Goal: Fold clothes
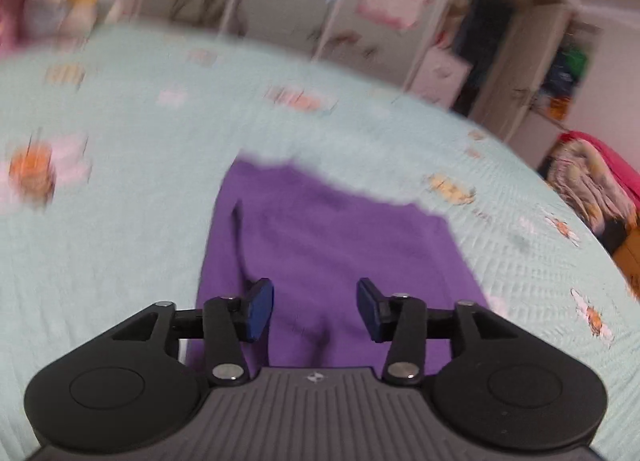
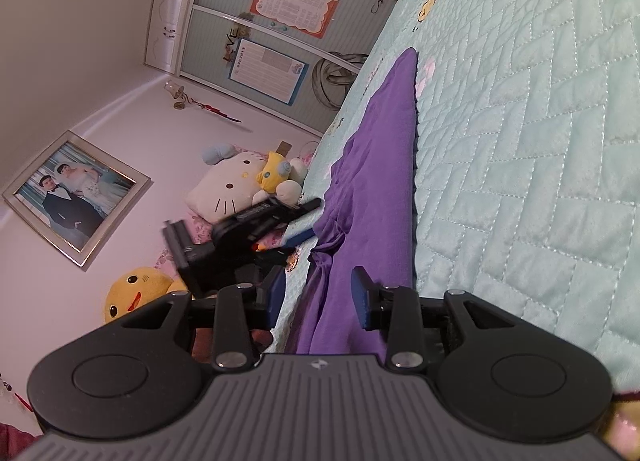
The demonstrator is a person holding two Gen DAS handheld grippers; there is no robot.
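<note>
One purple cloth garment point(image 1: 320, 245) on one mint-green quilted bedspread point(image 1: 120, 221). Two black two-finger grippers with blue pads: left gripper point(image 1: 316, 309), right gripper point(image 2: 318, 299). Three plush toys: one white cat-face plush point(image 2: 228, 185), one small yellow-and-blue plush point(image 2: 276, 171), one round yellow duck plush point(image 2: 136, 293). One framed photograph point(image 2: 76, 197) on wall. Two paper posters on wardrobe doors: one orange-bordered point(image 2: 296, 1), one blue-bordered point(image 2: 268, 69).

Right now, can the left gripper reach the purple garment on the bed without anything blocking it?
Probably yes. The left gripper hangs right over the purple garment with its jaws apart and empty. Nothing lies between them and the cloth, which is spread on the green quilt.
</note>
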